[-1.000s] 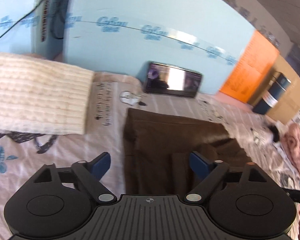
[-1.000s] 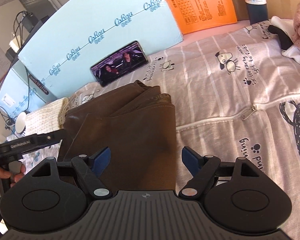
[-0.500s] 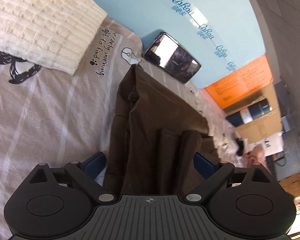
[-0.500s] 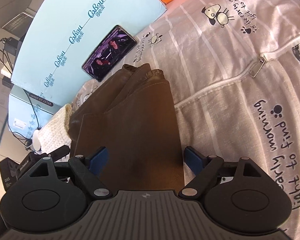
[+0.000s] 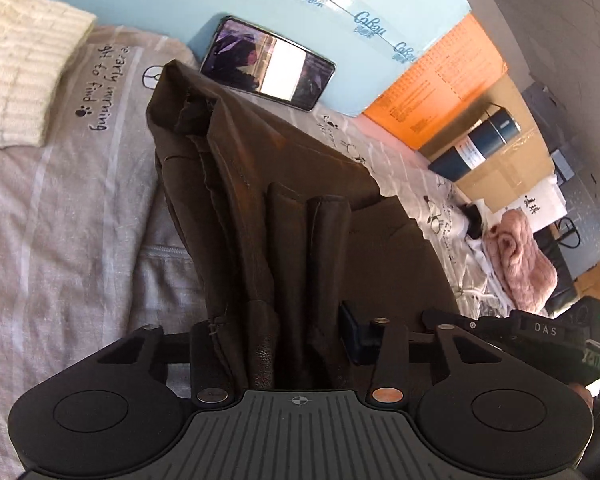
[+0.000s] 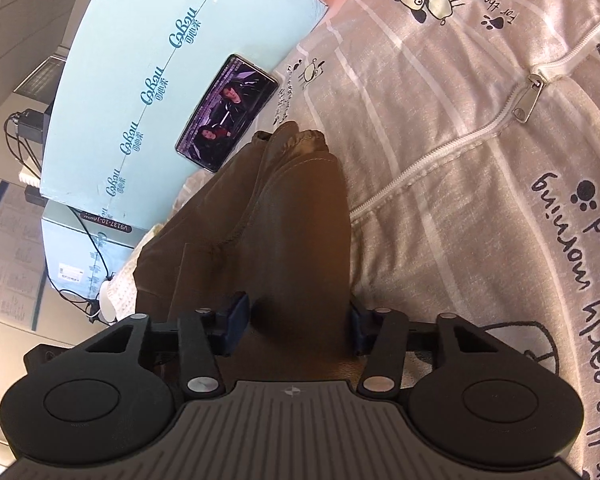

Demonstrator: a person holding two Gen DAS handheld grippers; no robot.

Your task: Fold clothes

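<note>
A dark brown garment is seen on a grey striped, cartoon-printed cover; a cream knit is ribbed.

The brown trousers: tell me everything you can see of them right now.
The brown trousers are dark brown woven cloth with stitched seams, folded lengthwise into a long narrow bundle of several layers. They lie on the grey printed bedsheet, far end near the phone. The left gripper and right gripper are both closing on the near end, bunched cloth between their jaws. The left grip lifts its side.
</note>
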